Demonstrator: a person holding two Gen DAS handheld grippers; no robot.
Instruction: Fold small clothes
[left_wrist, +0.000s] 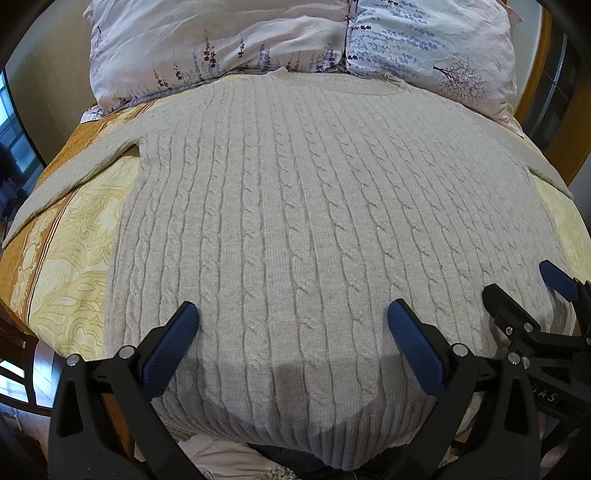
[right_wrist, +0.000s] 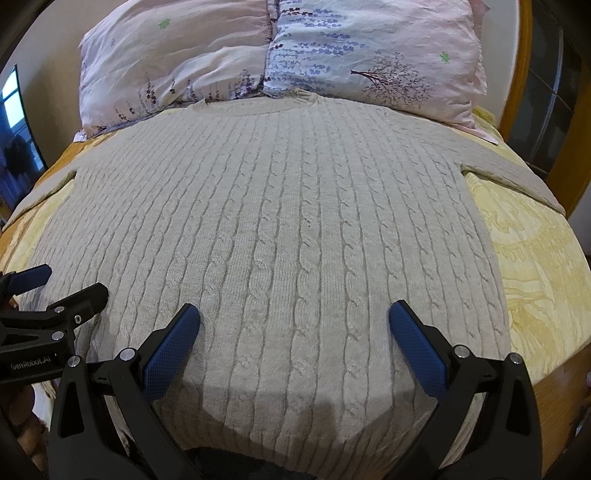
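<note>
A beige cable-knit sweater (left_wrist: 295, 206) lies flat on the bed, collar at the far side by the pillows, hem toward me, sleeves spread out left and right. It also fills the right wrist view (right_wrist: 288, 229). My left gripper (left_wrist: 293, 314) is open and empty, hovering over the hem's left-centre part. My right gripper (right_wrist: 294, 314) is open and empty over the hem's right-centre part. The right gripper also shows at the right edge of the left wrist view (left_wrist: 524, 288). The left gripper shows at the left edge of the right wrist view (right_wrist: 55, 288).
Two floral pillows (left_wrist: 229, 40) (right_wrist: 369, 51) lie at the head of the bed. A yellow patterned bedspread (right_wrist: 539, 258) lies under the sweater. A wooden bed frame (right_wrist: 524, 74) stands at the right. Wooden floor (left_wrist: 40, 373) shows at the lower left.
</note>
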